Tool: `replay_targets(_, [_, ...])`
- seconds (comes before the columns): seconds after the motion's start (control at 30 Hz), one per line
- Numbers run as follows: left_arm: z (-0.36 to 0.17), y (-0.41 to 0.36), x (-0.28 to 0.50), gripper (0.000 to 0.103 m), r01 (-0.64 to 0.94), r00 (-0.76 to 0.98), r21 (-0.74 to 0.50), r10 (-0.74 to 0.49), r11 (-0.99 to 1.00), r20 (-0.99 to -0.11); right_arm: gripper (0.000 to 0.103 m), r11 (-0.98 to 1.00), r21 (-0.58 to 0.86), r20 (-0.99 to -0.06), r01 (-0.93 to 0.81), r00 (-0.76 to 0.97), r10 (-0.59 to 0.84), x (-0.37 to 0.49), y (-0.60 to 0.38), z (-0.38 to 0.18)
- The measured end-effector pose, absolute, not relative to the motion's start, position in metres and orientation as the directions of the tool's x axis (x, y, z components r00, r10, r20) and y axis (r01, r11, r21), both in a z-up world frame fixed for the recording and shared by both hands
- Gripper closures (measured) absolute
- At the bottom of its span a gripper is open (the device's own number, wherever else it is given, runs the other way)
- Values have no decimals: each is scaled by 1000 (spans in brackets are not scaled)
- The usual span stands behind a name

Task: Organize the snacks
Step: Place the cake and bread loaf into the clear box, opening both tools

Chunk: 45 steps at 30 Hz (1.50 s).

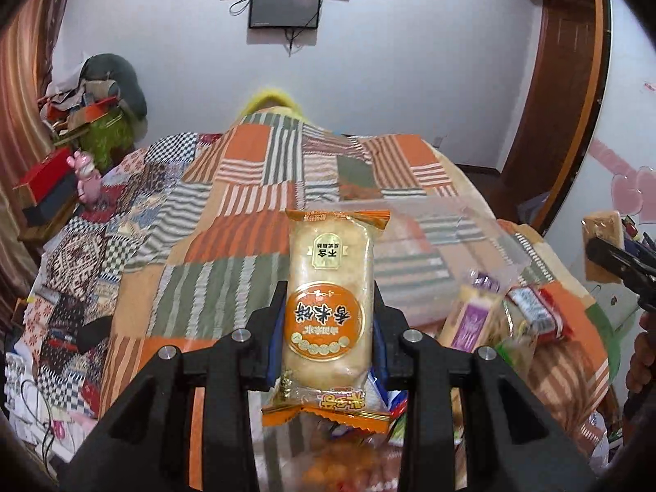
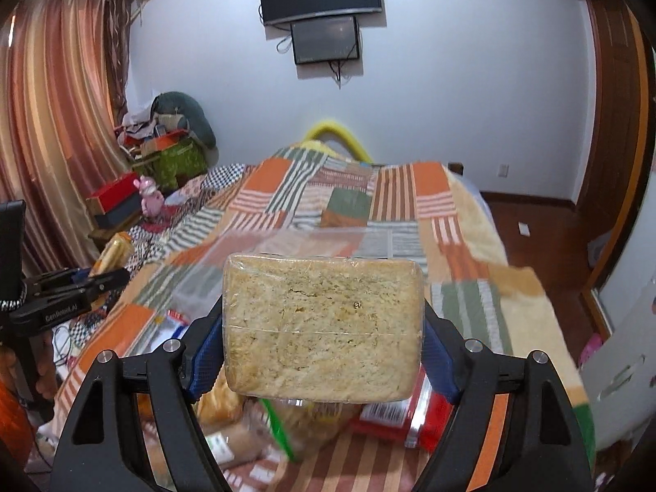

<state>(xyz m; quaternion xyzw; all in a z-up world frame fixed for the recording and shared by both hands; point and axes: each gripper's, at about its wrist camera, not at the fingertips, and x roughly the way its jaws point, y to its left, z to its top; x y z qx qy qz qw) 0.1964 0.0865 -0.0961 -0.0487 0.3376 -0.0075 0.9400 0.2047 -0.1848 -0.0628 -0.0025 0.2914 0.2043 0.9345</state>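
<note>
My left hand-held gripper (image 1: 328,328) is clenched on a rice-cracker packet (image 1: 330,303), its pads pressing the packet's two long sides low in the middle of the left wrist frame. My right hand-held gripper (image 2: 322,328) is grasping a wrapped square cake (image 2: 322,328), jaws spread wide across its flat width, centre of the right wrist frame. Both snacks hang in the air above the patchwork bed (image 1: 229,225), clear of the loose snack pile (image 1: 508,320) at lower right of the left view.

The step in hand, as I judge it, is carrying these two to the clear plastic box (image 1: 443,246), whose faint rim shows just beyond the packets in both views. To do it well I should keep both grips firm and level, bring one snack over the box at a time so my two tools don't crowd each other, lower each until it rests, and only then let go. The box wall is hard to see, so I'd come in from above, not from the side.

The rice-cracker packet's long axis runs straight away from me, up the frame; its print reads upside down, one crimped orange end nearest the camera and the other pointing toward the far wall. The cake is nearly square, with its broad face toward the lens and its slightly longer side running left to right between the jaws.
</note>
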Motion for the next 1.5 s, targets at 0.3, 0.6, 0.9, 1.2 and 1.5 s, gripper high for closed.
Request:
replay_targets(0.3, [-101, 71, 241, 69, -2, 762, -110, -70, 994, -644, 25, 918, 117, -538, -380, 753, 380, 243, -166, -68])
replay_targets(0.6, [-123, 61, 294, 69, 23, 714, -114, -96, 993, -693, 25, 918, 84, -612, -387, 707, 354, 282, -150, -96])
replay_targets(0.9, [-152, 48, 330, 69, 49, 645, -120, -123, 992, -754, 25, 916, 94, -693, -391, 635, 342, 305, -149, -122])
replay_targets(1.2, [-164, 40, 338, 57, 75, 603, -115, -137, 991, -786, 22, 899, 145, -736, -413, 562, 377, 310, -149, -133])
replay_targets(1.5, [-131, 45, 310, 42, 64, 654, -121, -133, 991, -745, 20, 900, 119, -674, -418, 632, 383, 291, -158, -99])
